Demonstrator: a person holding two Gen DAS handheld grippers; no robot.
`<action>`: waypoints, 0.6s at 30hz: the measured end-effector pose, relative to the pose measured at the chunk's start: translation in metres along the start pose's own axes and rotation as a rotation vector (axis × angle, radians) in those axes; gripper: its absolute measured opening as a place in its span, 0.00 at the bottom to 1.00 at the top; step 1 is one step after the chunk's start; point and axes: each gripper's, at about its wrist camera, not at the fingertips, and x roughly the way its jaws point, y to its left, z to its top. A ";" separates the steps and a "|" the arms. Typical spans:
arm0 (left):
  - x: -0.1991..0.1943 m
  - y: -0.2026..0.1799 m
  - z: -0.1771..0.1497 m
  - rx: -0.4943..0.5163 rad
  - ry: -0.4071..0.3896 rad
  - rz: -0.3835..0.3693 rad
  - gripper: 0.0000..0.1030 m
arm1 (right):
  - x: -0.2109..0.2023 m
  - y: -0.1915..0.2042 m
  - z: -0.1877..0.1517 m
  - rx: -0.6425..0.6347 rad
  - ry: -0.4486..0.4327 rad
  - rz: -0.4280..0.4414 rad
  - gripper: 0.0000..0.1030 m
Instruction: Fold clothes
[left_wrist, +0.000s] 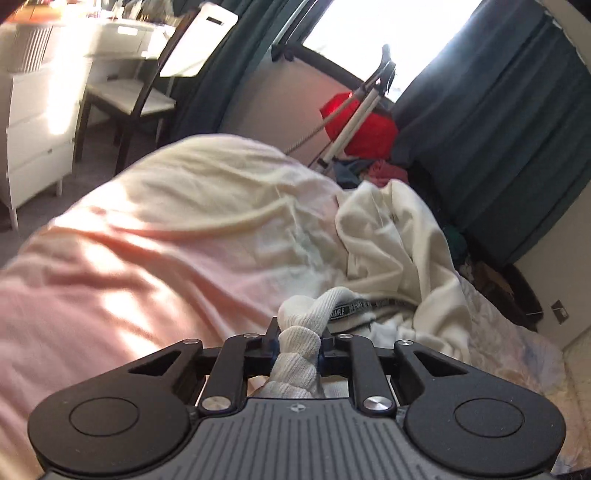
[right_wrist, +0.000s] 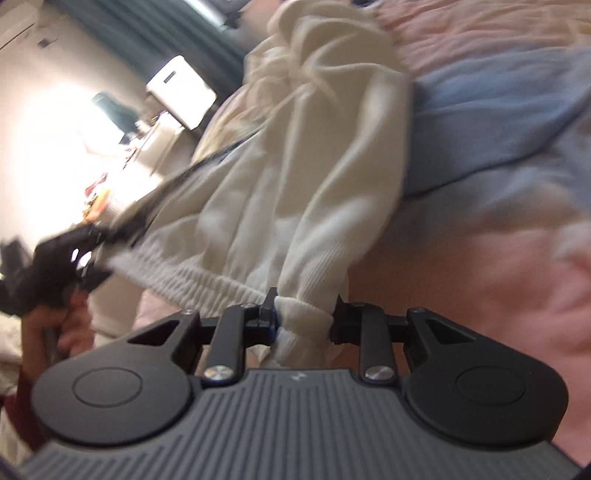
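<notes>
A cream-white garment (left_wrist: 399, 240) with a ribbed elastic waistband lies crumpled on a pink bed cover (left_wrist: 129, 258). My left gripper (left_wrist: 298, 345) is shut on a bunched ribbed end of the waistband. In the right wrist view the same garment (right_wrist: 295, 177) hangs stretched, and my right gripper (right_wrist: 303, 317) is shut on the other ribbed end of its waistband (right_wrist: 199, 280). The left gripper (right_wrist: 70, 258) shows blurred at the left of that view, held by a hand, with the waistband taut between the two grippers.
A white drawer unit (left_wrist: 33, 147) and a dark chair (left_wrist: 129, 103) stand left of the bed. Teal curtains (left_wrist: 498, 129), a red object (left_wrist: 365, 125) and a pile of clothes sit by the window. A light blue cloth (right_wrist: 498, 110) lies on the bed.
</notes>
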 end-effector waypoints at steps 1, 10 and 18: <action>-0.003 0.005 0.018 -0.001 -0.020 0.009 0.17 | 0.008 0.017 -0.003 -0.019 0.008 0.029 0.27; 0.004 0.063 0.167 0.198 -0.138 0.333 0.17 | 0.148 0.166 -0.022 -0.020 0.089 0.361 0.28; 0.089 0.149 0.179 0.165 -0.063 0.473 0.21 | 0.236 0.209 -0.033 -0.162 0.112 0.332 0.30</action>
